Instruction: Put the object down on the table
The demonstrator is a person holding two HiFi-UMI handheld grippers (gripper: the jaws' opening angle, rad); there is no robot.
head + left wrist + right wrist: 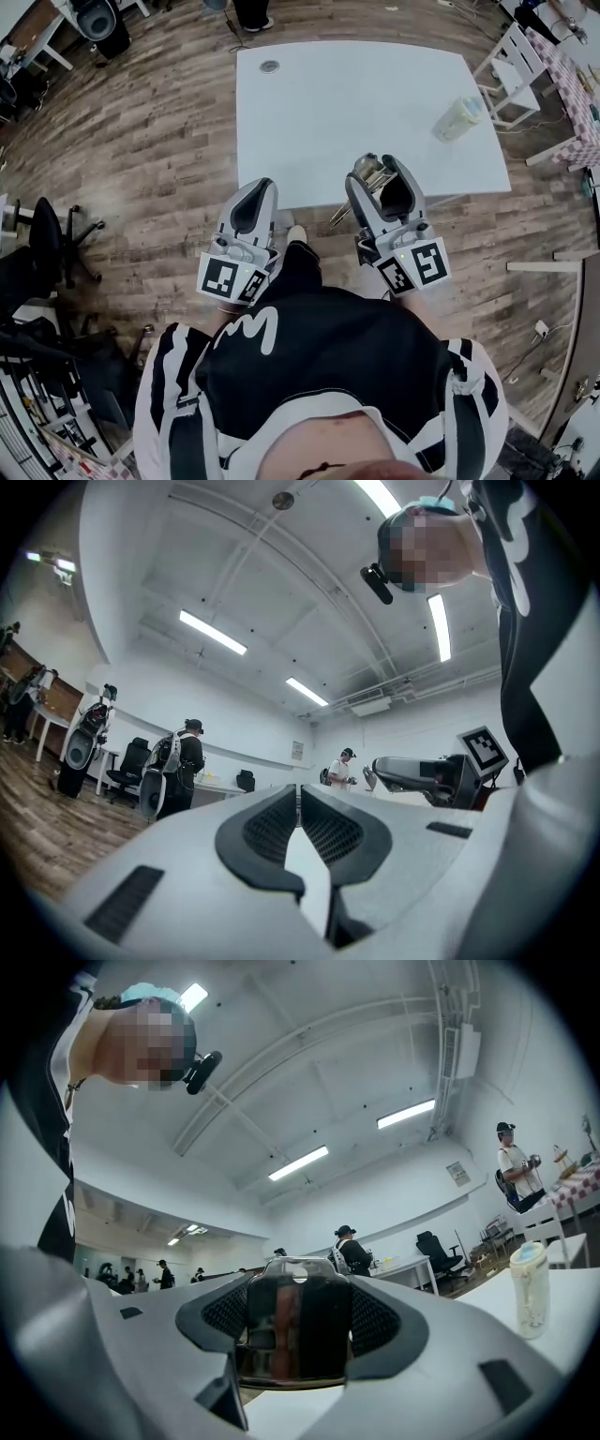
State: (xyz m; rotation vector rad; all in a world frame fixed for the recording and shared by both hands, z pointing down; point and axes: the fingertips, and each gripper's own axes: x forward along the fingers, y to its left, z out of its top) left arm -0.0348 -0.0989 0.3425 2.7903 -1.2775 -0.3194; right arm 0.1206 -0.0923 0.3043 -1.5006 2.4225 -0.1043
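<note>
Head view: left gripper and right gripper are held at the near edge of the table. A shiny metal tool sits in the right one, above the table edge. A bottle stands far right.

Left gripper view: left gripper, jaws closed together, nothing between.

Right gripper view: right gripper clamped on the tool (type unclear).

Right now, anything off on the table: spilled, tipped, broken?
Nothing stands out. The pale bottle stands upright on the white table, no spill around it. The right gripper is shut on a shiny metal object at the table's near edge; the left gripper is shut and empty.
</note>
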